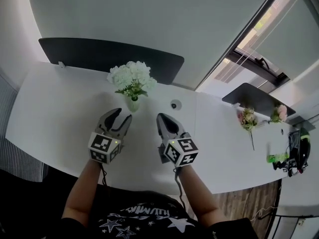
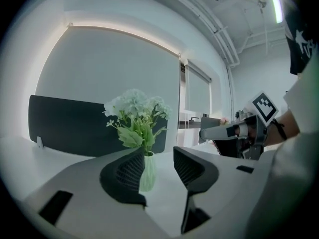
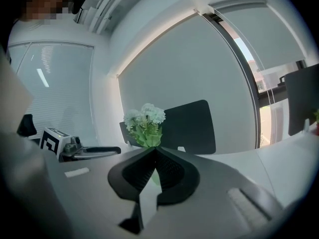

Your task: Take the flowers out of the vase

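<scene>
A bunch of white flowers [image 1: 130,76] with green leaves stands in a small pale green vase [image 1: 132,104] on the white table [image 1: 55,113]. My left gripper [image 1: 121,114] is just short of the vase, slightly left of it, and open with nothing between its jaws. In the left gripper view the vase [image 2: 147,173] and flowers [image 2: 137,108] show beyond the left gripper [image 2: 158,151]. My right gripper [image 1: 161,117] is shut and empty, to the right of the vase. In the right gripper view the flowers [image 3: 145,117] rise above the right gripper [image 3: 153,149], which hides most of the vase.
A dark chair back [image 1: 99,54] stands behind the table, and another [image 1: 249,96] at the right. A small round object [image 1: 175,104] lies right of the vase. Pink flowers [image 1: 247,119] and green and black items [image 1: 294,156] lie at the table's far right.
</scene>
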Demonstrator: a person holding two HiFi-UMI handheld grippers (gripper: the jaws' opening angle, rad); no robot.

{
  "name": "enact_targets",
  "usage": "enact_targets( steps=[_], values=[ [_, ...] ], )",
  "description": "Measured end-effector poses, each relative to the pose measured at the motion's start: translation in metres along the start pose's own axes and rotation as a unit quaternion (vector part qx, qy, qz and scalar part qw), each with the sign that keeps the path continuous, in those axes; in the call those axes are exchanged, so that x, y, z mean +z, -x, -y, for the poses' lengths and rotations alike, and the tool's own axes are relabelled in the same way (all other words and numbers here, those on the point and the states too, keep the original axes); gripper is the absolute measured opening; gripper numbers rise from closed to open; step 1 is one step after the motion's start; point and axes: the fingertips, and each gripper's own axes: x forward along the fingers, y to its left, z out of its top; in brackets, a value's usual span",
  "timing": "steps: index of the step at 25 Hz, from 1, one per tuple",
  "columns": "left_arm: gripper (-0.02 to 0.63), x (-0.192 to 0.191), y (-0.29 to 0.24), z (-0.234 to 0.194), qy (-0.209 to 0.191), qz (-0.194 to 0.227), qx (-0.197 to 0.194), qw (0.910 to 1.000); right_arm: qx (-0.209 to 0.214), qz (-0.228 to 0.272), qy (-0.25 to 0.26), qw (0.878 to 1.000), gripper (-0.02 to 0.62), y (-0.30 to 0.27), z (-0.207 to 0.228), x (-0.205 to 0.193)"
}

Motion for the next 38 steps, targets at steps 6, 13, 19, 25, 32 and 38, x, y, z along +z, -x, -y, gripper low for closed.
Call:
enact_targets(
  steps=[6,13,19,25,32,38],
  values=[
    [0.310,-0.019,-0.026,-0.006,-0.004,-0.008,-0.024,0.9997,0.000,-0.013,-0.008,1.000,0.003,-0.021,0.004,-0.009],
    [0.334,-0.047,-0.059,-0.015,-0.014,-0.035,-0.030,0.9988,0.009,-0.014,-0.012,1.000,0.003,-0.044,0.010,-0.014],
    [0.334,-0.070,-0.082,-0.027,-0.034,-0.054,-0.027,0.9976,0.045,-0.026,-0.013,0.999,0.003,-0.062,0.010,-0.016],
    [0.333,-0.074,-0.096,-0.034,-0.045,-0.054,-0.028,0.9972,0.084,-0.055,-0.013,0.995,0.003,-0.078,0.009,-0.022],
    [0.331,-0.082,-0.106,-0.037,-0.043,-0.060,-0.037,0.9966,0.105,-0.073,-0.014,0.992,0.005,-0.092,0.007,-0.029],
    [0.255,-0.083,-0.108,-0.032,-0.055,-0.051,-0.040,0.9964,0.129,-0.080,0.000,0.988,0.037,-0.105,-0.001,-0.035]
  ],
)
